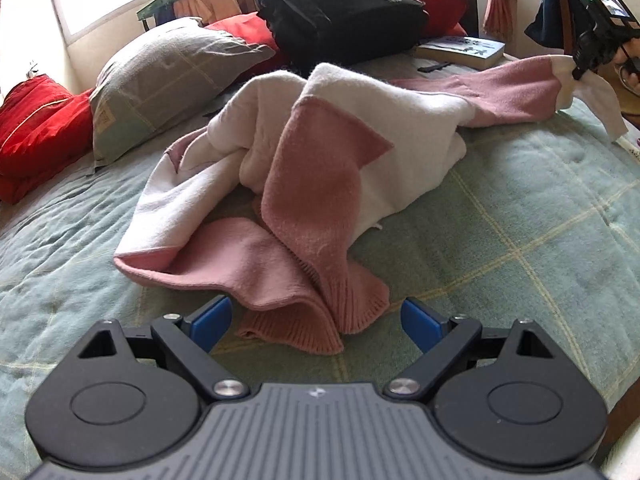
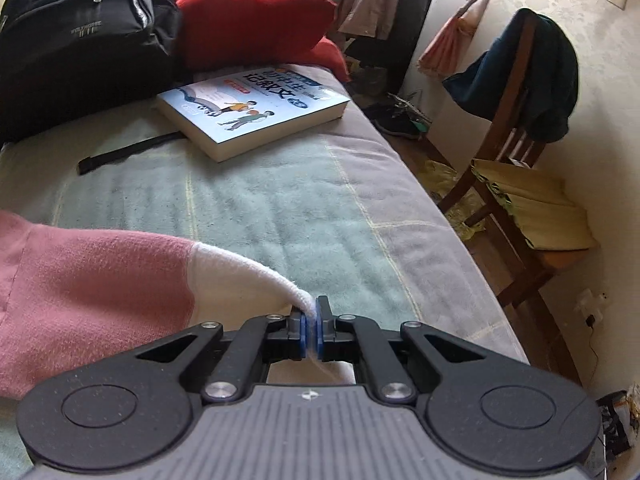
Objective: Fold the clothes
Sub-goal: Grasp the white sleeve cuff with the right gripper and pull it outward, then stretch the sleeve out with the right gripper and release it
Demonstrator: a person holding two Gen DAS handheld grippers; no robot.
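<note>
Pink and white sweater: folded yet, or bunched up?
Bunched up. The sweater lies crumpled on the bed, one sleeve stretched out in the shut right gripper.

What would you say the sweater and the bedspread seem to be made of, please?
Sweater: apparently soft knit, wool or acrylic; matte, fuzzy nap, ribbed pink hem. Its white cuff is pinched in the right tongs. Bedspread: likely quilted cotton; matte, puckered stitching, pale grid lines.

A lived-in home bedroom: a bed [image 1: 520,216] is lying under a green checked quilt, pillows [image 1: 160,80] and a backpack [image 1: 340,8] are sitting at its far end, and clothes are hanging over a wooden chair [image 2: 516,152] at right.
</note>
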